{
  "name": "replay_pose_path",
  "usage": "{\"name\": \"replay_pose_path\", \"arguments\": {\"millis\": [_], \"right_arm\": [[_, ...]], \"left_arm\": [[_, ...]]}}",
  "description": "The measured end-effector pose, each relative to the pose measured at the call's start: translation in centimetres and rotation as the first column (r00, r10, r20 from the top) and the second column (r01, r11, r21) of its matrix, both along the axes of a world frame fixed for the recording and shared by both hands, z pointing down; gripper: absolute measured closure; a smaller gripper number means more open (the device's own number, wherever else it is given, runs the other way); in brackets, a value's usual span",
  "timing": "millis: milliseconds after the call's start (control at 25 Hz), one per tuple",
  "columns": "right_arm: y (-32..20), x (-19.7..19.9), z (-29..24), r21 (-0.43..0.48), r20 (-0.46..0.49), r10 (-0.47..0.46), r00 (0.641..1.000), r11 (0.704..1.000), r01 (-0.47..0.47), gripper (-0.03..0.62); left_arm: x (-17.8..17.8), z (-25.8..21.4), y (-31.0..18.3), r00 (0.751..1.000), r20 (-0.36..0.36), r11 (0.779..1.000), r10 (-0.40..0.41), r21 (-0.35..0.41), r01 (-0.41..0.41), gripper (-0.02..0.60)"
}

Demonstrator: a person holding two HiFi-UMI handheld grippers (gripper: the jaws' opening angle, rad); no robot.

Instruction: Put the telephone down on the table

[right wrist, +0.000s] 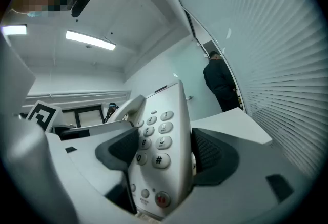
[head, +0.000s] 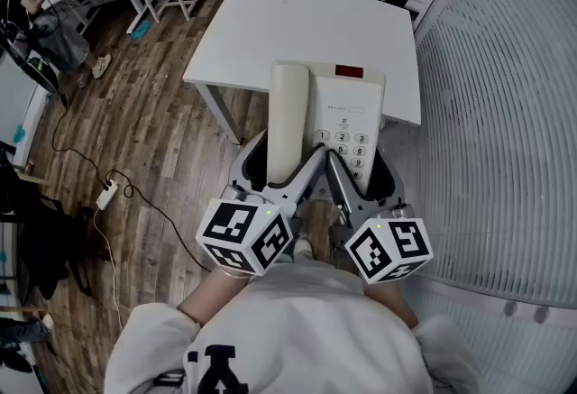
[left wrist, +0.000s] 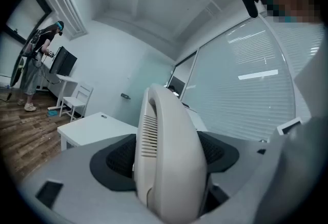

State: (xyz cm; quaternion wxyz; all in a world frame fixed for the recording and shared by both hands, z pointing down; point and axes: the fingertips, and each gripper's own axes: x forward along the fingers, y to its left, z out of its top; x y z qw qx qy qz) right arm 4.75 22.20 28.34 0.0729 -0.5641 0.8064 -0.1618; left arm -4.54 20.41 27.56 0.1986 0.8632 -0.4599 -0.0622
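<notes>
While the cream plastic desk telephone [head: 347, 113] hung over the near edge of the white worktop [head: 270, 32], the left tongs [head: 284, 158] clamped its handset side and the right tongs [head: 361, 165] its keypad side. The shell looked rigid, smooth and probably slippery.

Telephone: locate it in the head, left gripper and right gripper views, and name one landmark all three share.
Head view: telephone at centre, over the near edge of the white table.
Left gripper view: telephone lower centre, handset side toward the camera.
Right gripper view: telephone lower centre, keypad toward the camera.
Shared landmark: the white table, behind the telephone at left in the left gripper view, at right in the right gripper view.
</notes>
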Motion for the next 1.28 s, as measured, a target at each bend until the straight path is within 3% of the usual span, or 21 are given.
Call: {"name": "replay_pose_path", "arguments": {"millis": [800,1280], "right_arm": [[-0.5,-0.4,1.0,-0.01,0.013,-0.007,1.0,1.0,0.007,0.269],[-1.0,-2.6,0.9,-0.012,0.013,0.005,1.0,1.0,-0.005,0.269]], "left_arm": [[-0.4,0.9,-0.4,1.0,0.01,1.0,-0.008,0.0,0.008,0.21],[-2.7,0.8,-1.0,1.0,0.002,1.0,-0.002,-0.005,0.002,0.21]]}}
